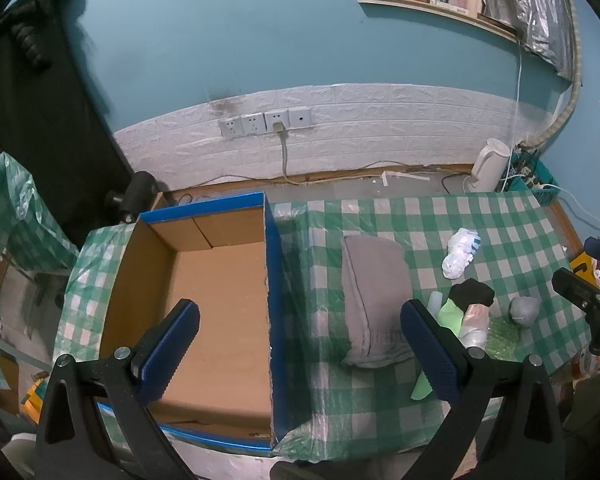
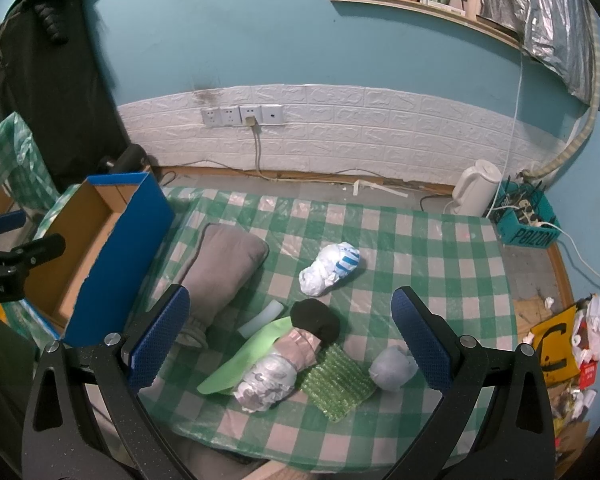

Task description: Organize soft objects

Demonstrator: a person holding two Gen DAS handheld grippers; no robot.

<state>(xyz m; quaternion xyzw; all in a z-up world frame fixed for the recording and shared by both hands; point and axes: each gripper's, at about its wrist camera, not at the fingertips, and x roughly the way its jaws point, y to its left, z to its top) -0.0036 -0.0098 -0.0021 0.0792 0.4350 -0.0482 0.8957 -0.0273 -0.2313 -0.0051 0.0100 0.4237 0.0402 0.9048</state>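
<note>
An open cardboard box (image 1: 216, 312) (image 2: 100, 248) with blue outer walls stands at the table's left end, nothing inside it. Beside it lies a grey pillow (image 1: 374, 300) (image 2: 220, 272). Further right lie a white crumpled bundle (image 1: 460, 258) (image 2: 330, 268), a black sock (image 1: 472, 294) (image 2: 314, 318), a green foam sheet (image 2: 244, 358), a plastic-wrapped roll (image 2: 270, 376), a green bubble-wrap piece (image 2: 336, 380) and a small grey ball (image 1: 523, 310) (image 2: 392, 366). My left gripper (image 1: 300, 348) hangs open above the box's right wall. My right gripper (image 2: 290, 336) hangs open above the pile of small items.
The table wears a green-and-white checked cloth (image 2: 420, 264) under clear plastic. Behind it are wall sockets (image 2: 242, 116), a white kettle (image 2: 476, 192) and a blue crate of cables (image 2: 528, 220). Rubbish bags (image 2: 592, 336) lie on the floor at the right.
</note>
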